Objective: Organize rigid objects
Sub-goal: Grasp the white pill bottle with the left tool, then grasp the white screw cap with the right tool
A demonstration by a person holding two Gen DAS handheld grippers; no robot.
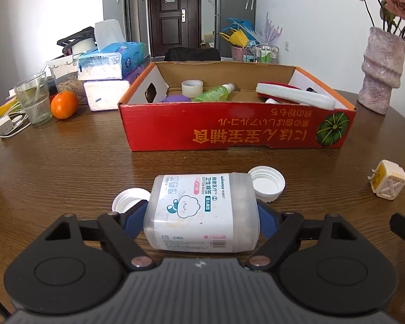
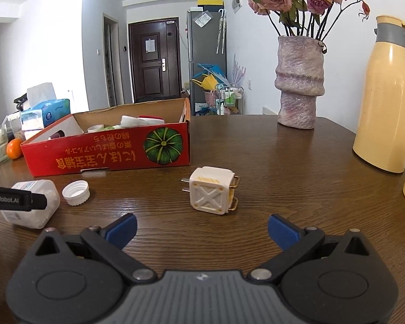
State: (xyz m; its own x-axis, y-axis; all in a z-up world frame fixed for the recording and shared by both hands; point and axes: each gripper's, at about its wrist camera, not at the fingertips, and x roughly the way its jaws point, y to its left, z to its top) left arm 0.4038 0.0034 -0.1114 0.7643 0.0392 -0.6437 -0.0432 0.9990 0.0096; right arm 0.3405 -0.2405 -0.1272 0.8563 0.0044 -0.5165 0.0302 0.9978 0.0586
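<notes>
Left tool: blue pads sit against both sides of the cotton swab container, which fills the gap between the two fingers; gripping it.
Cotton swab container: clear plastic tub with a white printed label, lying on its side on the bench, long axis pointing away from the tool body, its far end toward the box.
White caps: one cap lies open side up, just beside the container's far right corner; a second cap lies at the container's left, partly hidden behind the left finger.
Right tool: fingers spread wide, nothing between the pads, hovering low over bare bench; open.
Plug adapter: cream cube with an X moulded on its near face and metal prongs on two sides, resting on the bench just ahead of the right tool's open gap, roughly centred between the fingers, not touching either pad.
Red cardboard box: open-topped, printed with a green pumpkin, standing beyond the container in the middle of the bench.
Box contents: tape roll, green bottle lying down, a purple item, a long white item at the right end.
Bench, left side: orange, glass of water, stacked tissue packs.
Bench, right side: pink vase with dried roses, cream thermos jug.
</notes>
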